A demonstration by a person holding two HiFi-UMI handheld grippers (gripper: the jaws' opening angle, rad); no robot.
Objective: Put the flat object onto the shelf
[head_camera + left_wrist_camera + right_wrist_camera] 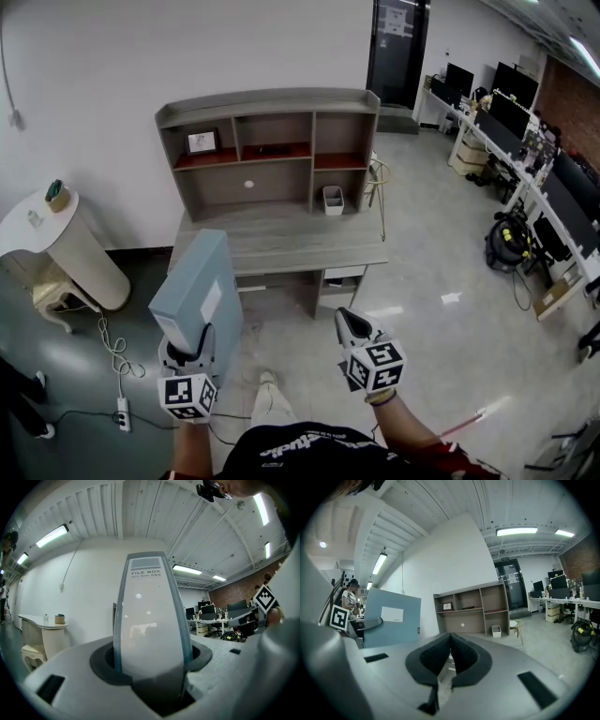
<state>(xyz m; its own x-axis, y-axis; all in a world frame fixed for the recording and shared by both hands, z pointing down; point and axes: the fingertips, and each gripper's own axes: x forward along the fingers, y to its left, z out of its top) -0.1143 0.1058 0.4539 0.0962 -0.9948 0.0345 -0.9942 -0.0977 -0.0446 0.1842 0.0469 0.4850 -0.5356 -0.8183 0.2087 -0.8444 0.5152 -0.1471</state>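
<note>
The left tool [190, 345] pinches a flat, pale blue-grey cardboard file box [198, 289] by its lower edge, its 2 jaws pressed against the box's broad faces. The box stands upright above the tool with its narrow spine, printed "FILE BOX", facing the left gripper view [151, 620]. It is held in the air over the glossy grey floor [441, 309], well short of the grey wooden table [281, 246]. The right tool [350, 325] is beside it at about the same height, with its dark pads pressed together and nothing between them [450, 651].

On the table's rear stands a grey wooden shelf unit with reddish-brown boards [268, 141], set against the white wall. Its upper row has 3 open compartments. A small framed picture [201, 142] stands in the left one. A small white bin [333, 200] stands on the table under the right one. From the right gripper view, the box [389, 616] shows to the left of the shelf unit [471, 604].
</note>
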